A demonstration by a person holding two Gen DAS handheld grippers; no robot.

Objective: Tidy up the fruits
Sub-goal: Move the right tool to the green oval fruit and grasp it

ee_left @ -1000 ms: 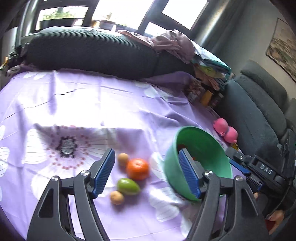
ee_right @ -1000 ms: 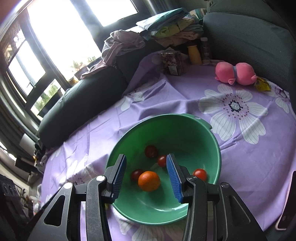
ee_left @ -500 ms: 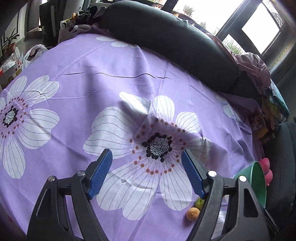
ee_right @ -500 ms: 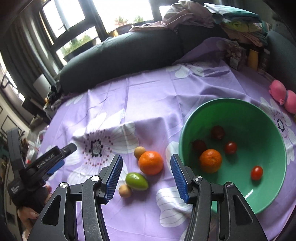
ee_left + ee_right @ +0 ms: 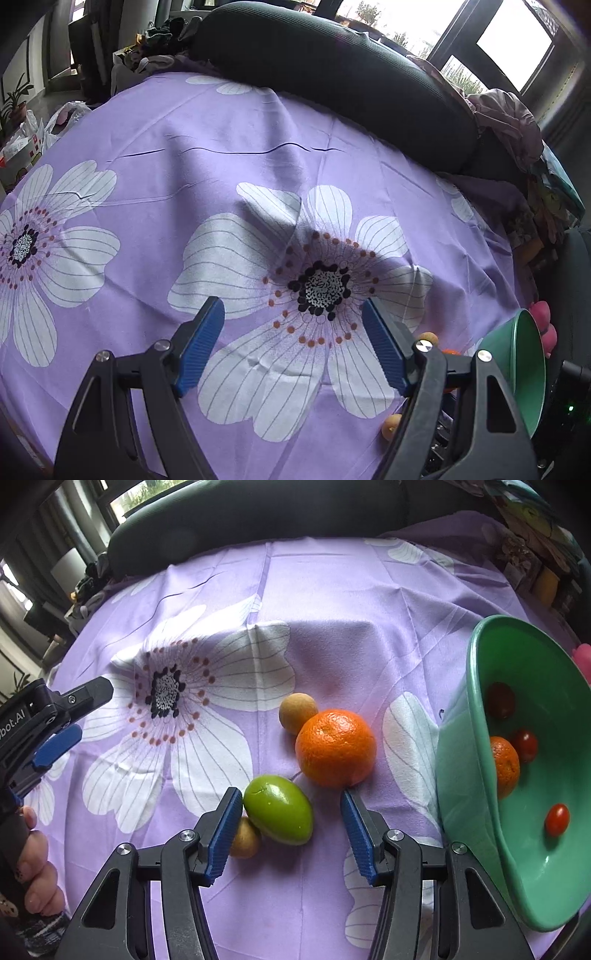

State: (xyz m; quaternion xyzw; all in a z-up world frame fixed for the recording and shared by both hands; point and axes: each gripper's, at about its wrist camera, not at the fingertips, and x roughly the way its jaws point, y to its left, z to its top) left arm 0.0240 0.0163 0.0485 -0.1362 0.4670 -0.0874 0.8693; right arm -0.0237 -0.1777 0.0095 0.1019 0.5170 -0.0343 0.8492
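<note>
In the right wrist view my right gripper [image 5: 291, 797] hangs open just above the loose fruit on the purple cloth. A green fruit [image 5: 279, 814] lies between its fingers, close against the left one, ungripped. A small tan fruit [image 5: 245, 838] peeks from behind that finger. An orange [image 5: 335, 747] and another tan fruit [image 5: 298, 708] lie just beyond. The green bowl [image 5: 469, 716] to the right holds an orange [image 5: 504, 766] and small red tomatoes [image 5: 557, 819]. My left gripper [image 5: 293, 306] stands open over a printed flower, nothing between its fingers; the bowl [image 5: 517, 354] is at its right.
A long dark cushion [image 5: 332, 74] runs along the cloth's far edge, with piled clothes [image 5: 509, 118] to its right. A pink toy [image 5: 541, 314] lies behind the bowl. Bottles and packets [image 5: 546, 585] stand at the back right. A hand [image 5: 33, 878] holds the left gripper [image 5: 55, 720].
My right gripper swung from above the bowl leftward and down over the loose fruit, its jaws wider. My left gripper swung left off the fruit onto the flower print, then stayed.
</note>
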